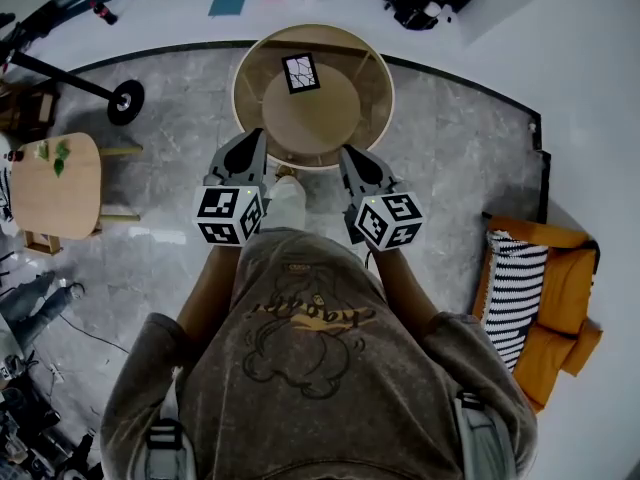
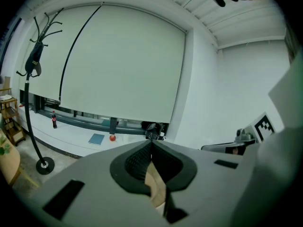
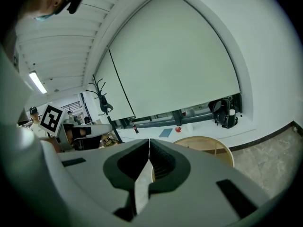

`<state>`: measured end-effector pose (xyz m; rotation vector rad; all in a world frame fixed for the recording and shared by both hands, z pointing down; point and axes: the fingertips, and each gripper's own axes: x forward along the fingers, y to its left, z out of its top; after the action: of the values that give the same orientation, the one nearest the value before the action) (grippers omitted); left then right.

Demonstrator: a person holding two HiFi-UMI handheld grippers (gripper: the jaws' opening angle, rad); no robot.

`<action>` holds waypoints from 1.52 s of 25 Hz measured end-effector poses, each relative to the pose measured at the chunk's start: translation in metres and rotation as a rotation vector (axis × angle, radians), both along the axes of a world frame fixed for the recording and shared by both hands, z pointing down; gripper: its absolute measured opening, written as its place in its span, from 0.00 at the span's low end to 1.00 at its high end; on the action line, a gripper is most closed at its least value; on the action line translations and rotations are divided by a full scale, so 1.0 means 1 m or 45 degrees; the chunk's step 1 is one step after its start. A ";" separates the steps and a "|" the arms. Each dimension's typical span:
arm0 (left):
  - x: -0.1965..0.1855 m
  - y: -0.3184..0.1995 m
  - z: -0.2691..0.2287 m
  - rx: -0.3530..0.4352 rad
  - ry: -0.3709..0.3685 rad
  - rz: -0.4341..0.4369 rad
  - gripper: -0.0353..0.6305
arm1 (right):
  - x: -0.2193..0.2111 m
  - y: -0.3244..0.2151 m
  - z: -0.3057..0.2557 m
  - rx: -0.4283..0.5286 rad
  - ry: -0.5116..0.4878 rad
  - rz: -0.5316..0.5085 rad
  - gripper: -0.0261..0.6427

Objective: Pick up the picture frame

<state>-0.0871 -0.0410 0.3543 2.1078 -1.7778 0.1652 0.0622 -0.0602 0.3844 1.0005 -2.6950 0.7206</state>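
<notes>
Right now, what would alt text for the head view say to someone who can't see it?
Seen from above, a person holds the shut left tongs and right tongs at the near edge of a round wooden table, where a small picture frame sits untouched.

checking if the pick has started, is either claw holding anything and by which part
Nothing is held. The left claw and right claw are shut and empty; the picture frame lies on the round table.
</notes>
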 end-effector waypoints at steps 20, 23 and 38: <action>-0.074 -0.144 -0.001 -0.033 0.050 0.131 0.08 | -0.074 -0.145 -0.023 0.049 0.056 0.114 0.07; -0.083 -0.158 -0.002 -0.042 0.052 0.144 0.08 | -0.077 -0.162 -0.030 0.078 0.073 0.143 0.07; -0.091 -0.202 0.011 -0.102 0.067 0.090 0.08 | -0.078 -0.221 -0.018 0.059 0.076 0.123 0.07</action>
<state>-0.1784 -0.2434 0.3651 2.1002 -1.6403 0.1944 -0.0158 -0.2807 0.3659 1.1509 -2.6392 0.6370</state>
